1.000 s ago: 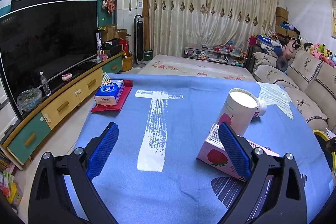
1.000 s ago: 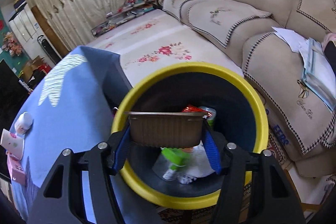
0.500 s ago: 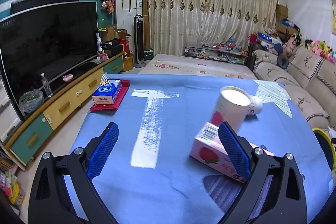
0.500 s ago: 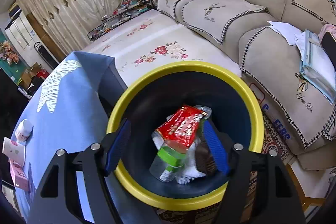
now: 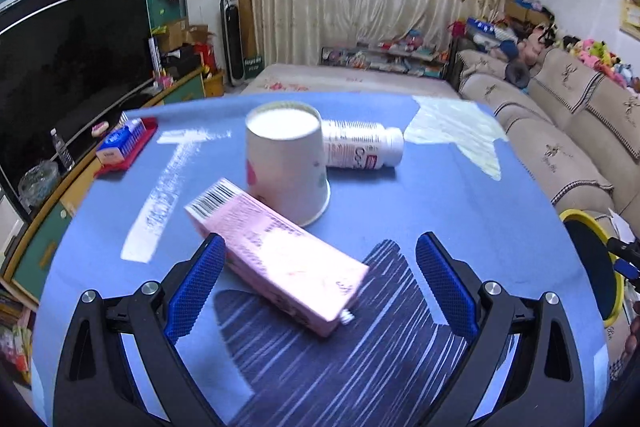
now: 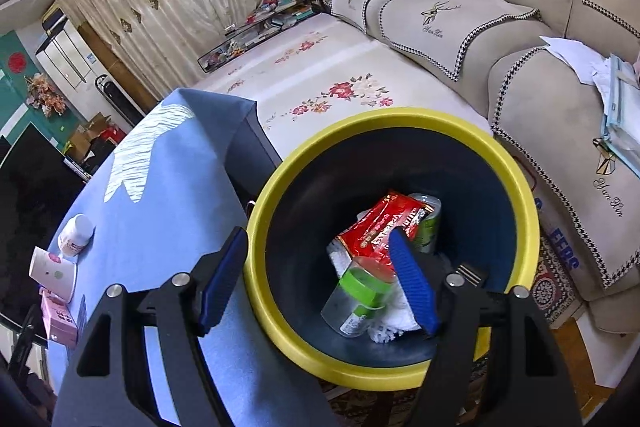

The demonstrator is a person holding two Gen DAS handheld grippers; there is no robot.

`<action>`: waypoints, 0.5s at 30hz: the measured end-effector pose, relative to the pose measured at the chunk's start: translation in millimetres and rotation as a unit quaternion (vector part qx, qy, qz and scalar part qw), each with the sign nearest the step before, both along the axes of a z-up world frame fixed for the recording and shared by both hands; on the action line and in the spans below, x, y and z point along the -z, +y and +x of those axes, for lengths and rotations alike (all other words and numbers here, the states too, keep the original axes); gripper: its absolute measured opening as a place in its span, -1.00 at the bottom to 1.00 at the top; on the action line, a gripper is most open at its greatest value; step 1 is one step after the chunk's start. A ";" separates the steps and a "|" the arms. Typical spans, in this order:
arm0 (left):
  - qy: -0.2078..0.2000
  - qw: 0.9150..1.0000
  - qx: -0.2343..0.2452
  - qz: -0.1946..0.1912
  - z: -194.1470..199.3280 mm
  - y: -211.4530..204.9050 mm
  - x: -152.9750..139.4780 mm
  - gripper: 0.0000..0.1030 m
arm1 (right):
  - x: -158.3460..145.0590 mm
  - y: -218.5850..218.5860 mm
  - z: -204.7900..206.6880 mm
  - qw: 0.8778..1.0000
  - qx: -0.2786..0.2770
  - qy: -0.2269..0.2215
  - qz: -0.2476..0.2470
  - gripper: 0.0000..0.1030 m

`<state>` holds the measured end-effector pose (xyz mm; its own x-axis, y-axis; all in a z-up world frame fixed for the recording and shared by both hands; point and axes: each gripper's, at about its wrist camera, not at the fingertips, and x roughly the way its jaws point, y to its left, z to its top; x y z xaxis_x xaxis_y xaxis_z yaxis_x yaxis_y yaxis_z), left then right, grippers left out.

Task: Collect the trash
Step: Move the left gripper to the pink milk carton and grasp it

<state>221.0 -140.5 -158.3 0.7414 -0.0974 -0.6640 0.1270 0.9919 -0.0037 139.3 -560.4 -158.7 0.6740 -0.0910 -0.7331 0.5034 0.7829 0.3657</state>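
Note:
On the blue table [image 5: 460, 195] lies a pink carton [image 5: 280, 255], slanting between the fingers of my open left gripper [image 5: 320, 247]; the pads do not press it. Behind it stand an upside-down paper cup [image 5: 286, 163] and a white bottle [image 5: 360, 149] on its side. My right gripper [image 6: 318, 239] hangs open and empty over the yellow-rimmed bin [image 6: 400, 115]. The bin holds a red packet [image 6: 384, 223], a green-capped jar [image 6: 360, 299], a can [image 6: 428, 223] and white tissue. The right wrist view also shows the cup [image 6: 52, 271], bottle [image 6: 76, 231] and carton [image 6: 60, 315] at far left.
A tissue pack [image 5: 120, 143] lies on a red cloth at the table's far left corner. The bin [image 5: 592, 267] stands beside the table's right edge, next to a beige sofa [image 6: 520, 27]. A TV [image 5: 72, 67] on a cabinet runs along the left.
My left gripper swung right, bringing the pink carton between its fingers. My right gripper opened and the brown tray it held dropped into the bin.

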 end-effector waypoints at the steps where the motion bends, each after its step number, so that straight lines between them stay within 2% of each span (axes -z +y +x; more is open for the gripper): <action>1: 0.004 1.000 -0.003 0.003 2.1 -1.6 2.2 0.83 | -0.3 -1.0 -0.9 1.000 0.001 -0.002 0.002 0.34; 7: 0.036 0.999 -0.030 0.002 13.9 17.2 15.1 0.83 | -1.1 0.2 -1.1 1.000 -0.002 -0.004 0.004 0.35; 11: 0.051 0.998 -0.040 -0.009 7.8 47.9 17.3 0.83 | -0.4 3.0 1.1 1.000 -0.005 -0.003 0.006 0.35; 15: 0.055 0.997 -0.052 0.002 -4.3 82.1 16.3 0.83 | -0.5 7.9 4.6 1.000 -0.012 -0.001 0.005 0.35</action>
<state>216.7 -58.4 -174.7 0.6694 -0.0215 -0.7426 0.0231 0.9997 -0.0081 143.9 -552.5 -158.2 0.6778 -0.0676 -0.7322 0.4842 0.7904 0.3752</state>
